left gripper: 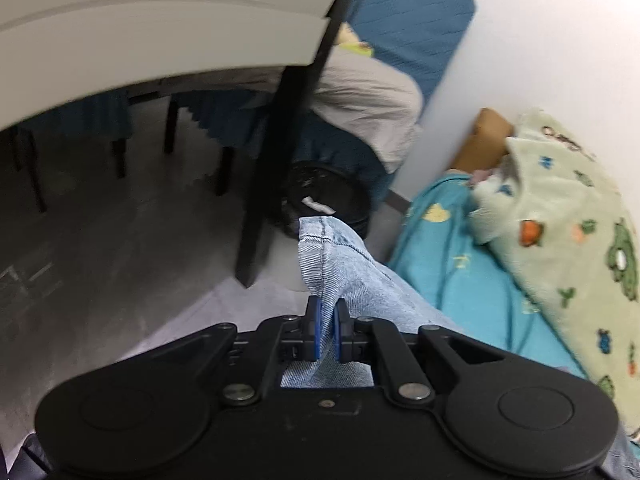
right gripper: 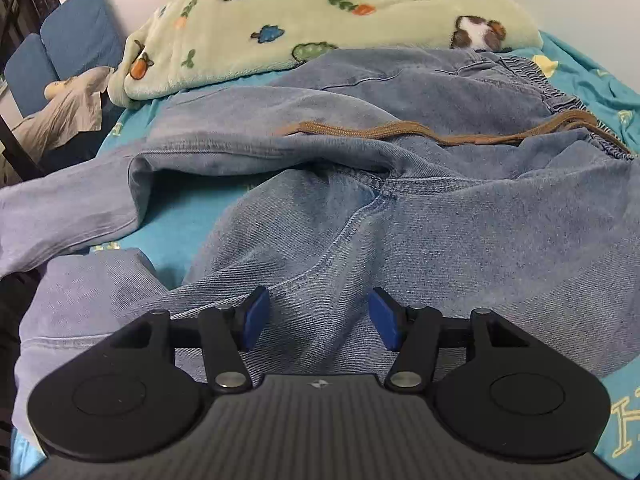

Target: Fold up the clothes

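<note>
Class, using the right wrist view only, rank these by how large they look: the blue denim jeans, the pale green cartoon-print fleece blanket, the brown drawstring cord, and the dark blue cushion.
1. Blue denim jeans, though nearness to the camera enlarges them.
2. Pale green cartoon-print fleece blanket.
3. Dark blue cushion.
4. Brown drawstring cord: long but thin.

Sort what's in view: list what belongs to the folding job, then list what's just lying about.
Part of the job:
- jeans, spread on the bed sheet
- jeans hem, pinched in the left gripper
- right gripper, open above the denim

Lying about:
- green fleece blanket
- blue cushions
- beige garment
- black table leg
</note>
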### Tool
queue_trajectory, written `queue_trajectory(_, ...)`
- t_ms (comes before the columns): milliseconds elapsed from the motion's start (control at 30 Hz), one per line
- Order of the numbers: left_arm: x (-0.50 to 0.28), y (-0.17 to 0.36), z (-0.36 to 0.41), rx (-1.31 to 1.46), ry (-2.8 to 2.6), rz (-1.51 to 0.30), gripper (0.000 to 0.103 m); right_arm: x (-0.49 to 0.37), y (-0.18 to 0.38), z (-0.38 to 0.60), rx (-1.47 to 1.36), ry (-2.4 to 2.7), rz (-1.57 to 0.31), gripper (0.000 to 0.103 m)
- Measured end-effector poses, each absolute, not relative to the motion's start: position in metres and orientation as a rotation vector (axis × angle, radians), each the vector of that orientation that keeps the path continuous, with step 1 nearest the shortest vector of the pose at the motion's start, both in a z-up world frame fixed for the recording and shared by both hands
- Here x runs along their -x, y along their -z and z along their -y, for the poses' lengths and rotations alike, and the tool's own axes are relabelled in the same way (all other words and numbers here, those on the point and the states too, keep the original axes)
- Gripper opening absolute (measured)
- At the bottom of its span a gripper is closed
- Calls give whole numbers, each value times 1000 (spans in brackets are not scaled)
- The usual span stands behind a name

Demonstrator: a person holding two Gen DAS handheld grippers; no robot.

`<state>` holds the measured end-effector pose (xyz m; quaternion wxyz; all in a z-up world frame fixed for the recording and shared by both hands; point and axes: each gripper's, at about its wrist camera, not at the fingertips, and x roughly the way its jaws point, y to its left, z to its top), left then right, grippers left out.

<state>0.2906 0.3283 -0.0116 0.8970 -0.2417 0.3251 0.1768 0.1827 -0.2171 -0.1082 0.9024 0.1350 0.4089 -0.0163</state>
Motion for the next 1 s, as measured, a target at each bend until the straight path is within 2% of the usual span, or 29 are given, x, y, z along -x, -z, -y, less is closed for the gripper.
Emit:
queue_trajectory(400,-306,106,-373,541,-425,-795,5,-190,109,211,-211,60,-837,58)
queue_trajectory(567,-299,115,-370,540,-385,-809,6,-194,109,207,-196,68,-837,59)
queue_trajectory(667,-290,100,-365,513,-359,-806,15,-195,108,207,-200,68,-837,59)
queue_trajectory(800,-273,77,-352,454,-314,-794,38,-193,105,206,-199,63,-827,59)
queue_trajectory(1000,-248,33,-282,310,-156,-779,42,-185,96,210,-210,58,-788,59)
